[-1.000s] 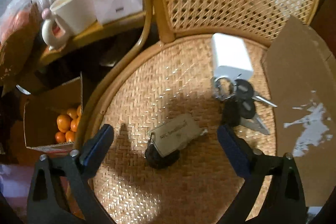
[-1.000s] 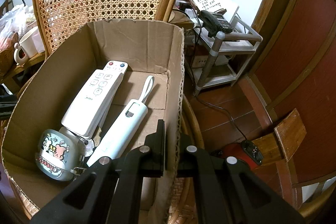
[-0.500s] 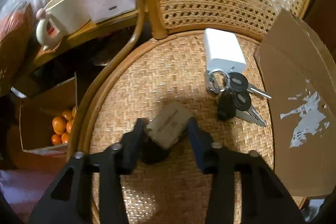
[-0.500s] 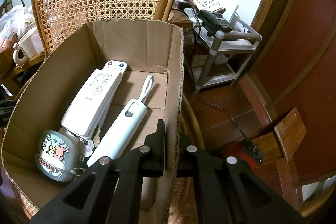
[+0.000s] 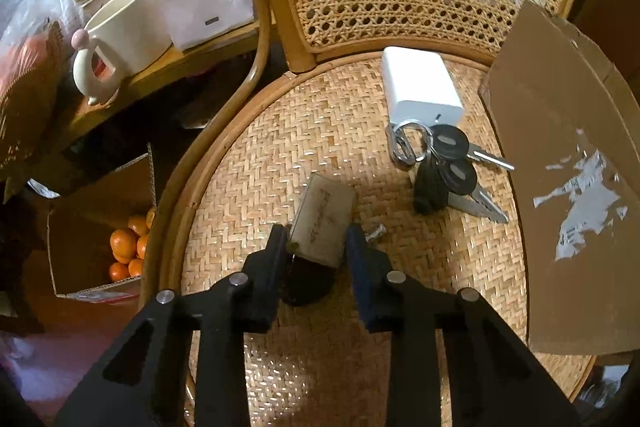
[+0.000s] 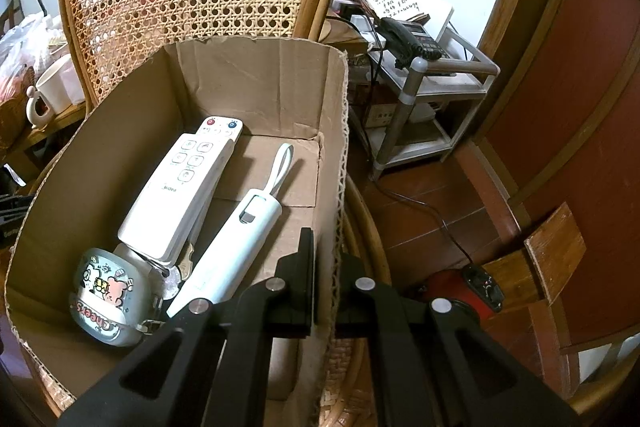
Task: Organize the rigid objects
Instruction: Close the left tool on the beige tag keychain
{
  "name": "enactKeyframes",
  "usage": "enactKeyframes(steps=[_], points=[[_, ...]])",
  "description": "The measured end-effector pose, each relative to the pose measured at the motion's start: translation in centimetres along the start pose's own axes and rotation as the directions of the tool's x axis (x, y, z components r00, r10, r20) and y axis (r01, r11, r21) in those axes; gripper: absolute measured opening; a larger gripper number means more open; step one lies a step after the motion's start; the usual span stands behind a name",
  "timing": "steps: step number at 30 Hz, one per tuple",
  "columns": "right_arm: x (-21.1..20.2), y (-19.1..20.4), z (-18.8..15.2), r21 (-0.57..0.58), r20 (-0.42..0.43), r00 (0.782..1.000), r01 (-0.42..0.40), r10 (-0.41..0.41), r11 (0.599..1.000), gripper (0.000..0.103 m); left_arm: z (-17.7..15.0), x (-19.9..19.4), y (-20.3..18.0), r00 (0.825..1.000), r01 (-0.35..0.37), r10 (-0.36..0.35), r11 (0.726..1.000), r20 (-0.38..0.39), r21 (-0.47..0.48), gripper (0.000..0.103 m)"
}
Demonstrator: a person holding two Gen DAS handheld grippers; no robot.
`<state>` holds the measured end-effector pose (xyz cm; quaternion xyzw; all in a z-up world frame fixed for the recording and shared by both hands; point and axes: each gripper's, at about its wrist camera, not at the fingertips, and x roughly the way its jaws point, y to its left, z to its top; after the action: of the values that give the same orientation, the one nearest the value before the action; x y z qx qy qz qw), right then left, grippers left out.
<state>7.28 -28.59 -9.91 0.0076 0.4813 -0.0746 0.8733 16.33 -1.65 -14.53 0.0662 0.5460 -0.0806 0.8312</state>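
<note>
Left wrist view: my left tongs clamp the tan tag on the wicker seat. My right tongs pinch the cardboard box wall.

A tan rectangular tag with dark printed lettering is seen against the honey-coloured herringbone-woven rattan seat. A plain white rectangular plastic block and black-headed silver keys are shown nearby. The brown cardboard box is marked outside with torn white label patches. Inside, a white remote with one red and one blue button, a pale blue-white wand-shaped device and a grey-green rounded case with cartoon figures, possibly bears, are shown.
</note>
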Motion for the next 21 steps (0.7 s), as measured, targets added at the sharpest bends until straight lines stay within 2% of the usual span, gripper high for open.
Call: enactKeyframes(steps=[7,12,14,16,21], points=[[0.0,-0.1,0.0,-0.002,0.0,1.0,0.003,-0.003,1.0,0.006,0.0,0.2,0.6,1.0,0.023,-0.024,0.999,-0.008,-0.025,0.028],[0.0,-0.2,0.0,0.002,0.0,1.0,0.003,-0.003,1.0,0.006,-0.2,0.0,0.4,1.0,0.021,-0.021,1.0,-0.007,-0.007,0.027],[0.0,-0.2,0.0,0.001,0.0,1.0,0.002,-0.002,1.0,0.006,-0.2,-0.4,0.4,0.999,0.032,-0.031,0.999,0.01,-0.01,0.018],[0.0,-0.2,0.0,0.001,0.0,1.0,0.003,-0.003,1.0,0.006,0.0,-1.2,0.6,0.998,0.052,-0.052,0.998,0.029,-0.024,0.013],[0.0,-0.2,0.0,0.003,-0.001,1.0,0.002,-0.002,1.0,0.006,-0.2,-0.5,1.3,0.998,0.069,-0.069,0.995,0.002,-0.07,0.013]])
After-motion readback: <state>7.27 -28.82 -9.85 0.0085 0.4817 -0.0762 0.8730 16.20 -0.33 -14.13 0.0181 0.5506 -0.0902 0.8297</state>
